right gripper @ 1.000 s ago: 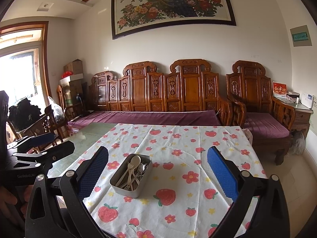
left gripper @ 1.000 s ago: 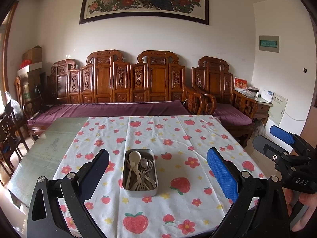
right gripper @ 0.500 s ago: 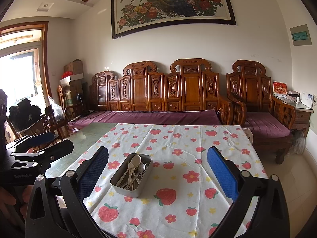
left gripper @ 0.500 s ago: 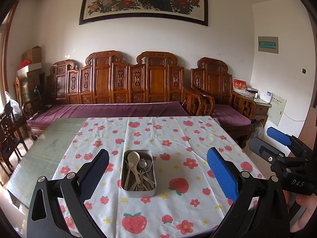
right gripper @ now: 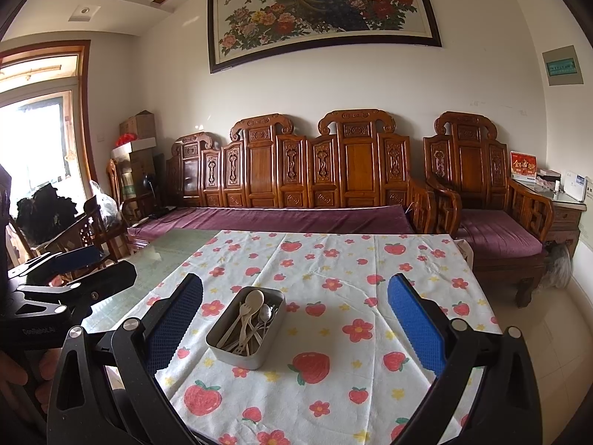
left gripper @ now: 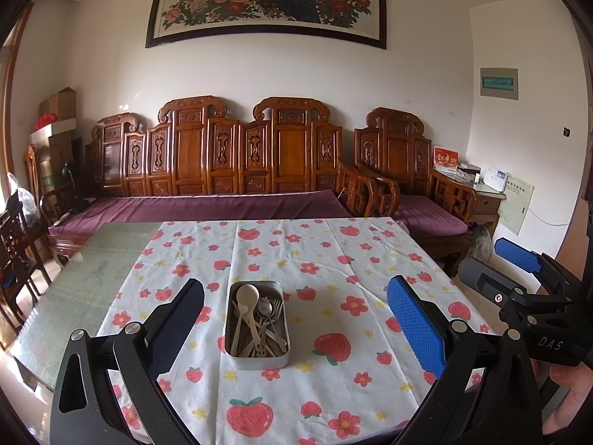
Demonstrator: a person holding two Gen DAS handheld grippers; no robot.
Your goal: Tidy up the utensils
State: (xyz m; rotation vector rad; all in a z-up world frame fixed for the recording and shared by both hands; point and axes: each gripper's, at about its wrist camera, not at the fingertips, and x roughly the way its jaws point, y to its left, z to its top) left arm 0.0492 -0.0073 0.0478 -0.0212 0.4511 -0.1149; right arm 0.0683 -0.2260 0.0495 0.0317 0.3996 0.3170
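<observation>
With both sets of jaws spread wide and holding nothing, the left gripper [left gripper: 296, 319] sits square-on to the rectangular brushed-metal tin [left gripper: 258, 359], long axis pointing away along its fingers, so it looks better placed; the right gripper [right gripper: 295, 315] sees the tin skewed and left of centre. Tin sits on the strawberry-print cloth [left gripper: 333, 252], packed with overlapping beige plastic and thin steel utensils [left gripper: 255, 319], likely slippery.
</observation>
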